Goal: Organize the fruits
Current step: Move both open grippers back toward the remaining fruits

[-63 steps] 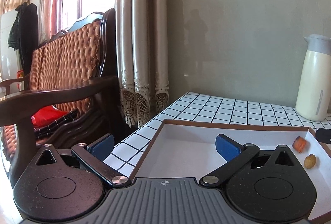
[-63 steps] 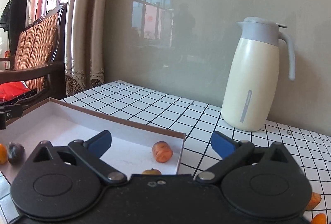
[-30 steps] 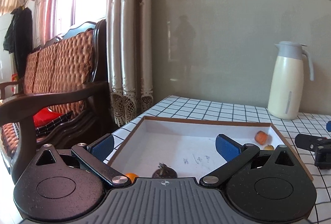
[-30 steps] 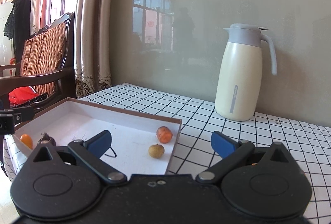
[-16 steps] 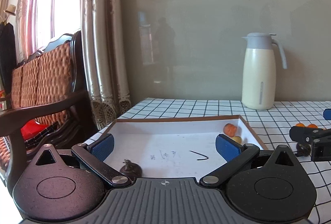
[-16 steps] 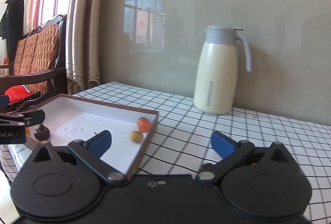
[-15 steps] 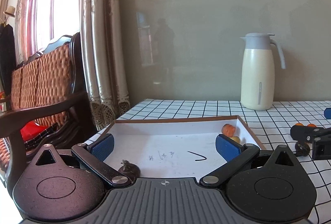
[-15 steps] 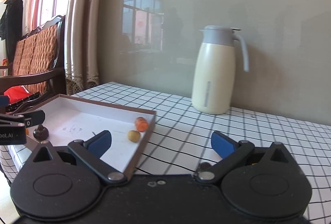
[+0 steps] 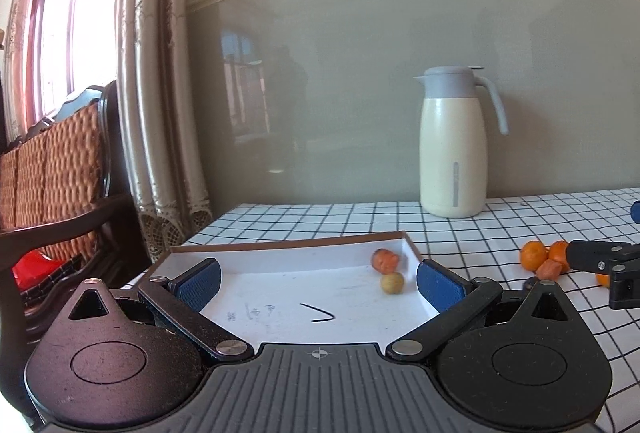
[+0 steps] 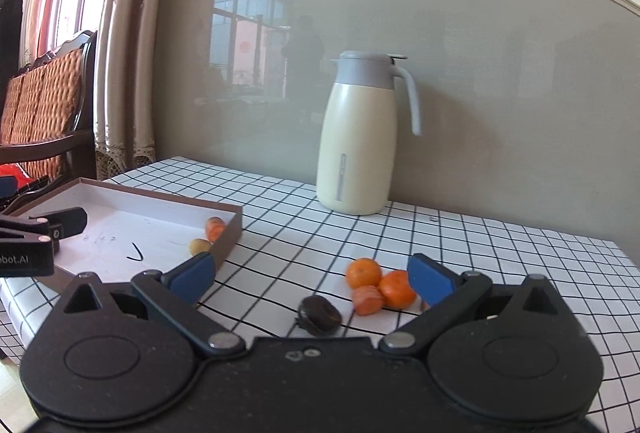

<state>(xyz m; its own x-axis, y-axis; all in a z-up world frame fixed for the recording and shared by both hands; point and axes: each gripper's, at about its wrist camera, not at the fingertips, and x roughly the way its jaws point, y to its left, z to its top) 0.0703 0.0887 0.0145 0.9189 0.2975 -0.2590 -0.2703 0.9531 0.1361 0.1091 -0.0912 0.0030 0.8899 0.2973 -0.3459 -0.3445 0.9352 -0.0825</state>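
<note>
The left gripper [image 9: 318, 283] hangs over the near edge of the tray [image 9: 288, 247], its blue pads [image 9: 199, 281] spread wide with nothing between them. In the tray's far right corner lie two fruits just beside each other: an orange-red one [image 9: 385, 259] against the corner and a small yellow-green one [image 9: 392, 282] nearer the camera. A dark tick mark [image 9: 318, 314] and faint writing show on the tray's white floor.

The right gripper [image 10: 310, 279] is also held wide apart and empty, over the checked tablecloth [image 10: 500, 257] to the right of the tray. Between and just beyond its fingers a dark round fruit [image 10: 320, 315] sits closest. Behind it is a cluster of three orange fruits: a tangerine [image 10: 363, 272], a second tangerine [image 10: 396, 288] by the right pad, and a smaller reddish one [image 10: 368, 299] in front, all touching or nearly so.

A cream jug [image 10: 358, 137] with a grey lid stands upright near the table's far edge, by the wall. A curtain [image 9: 160, 93] and wooden bench [image 9: 60, 161] are on the left.
</note>
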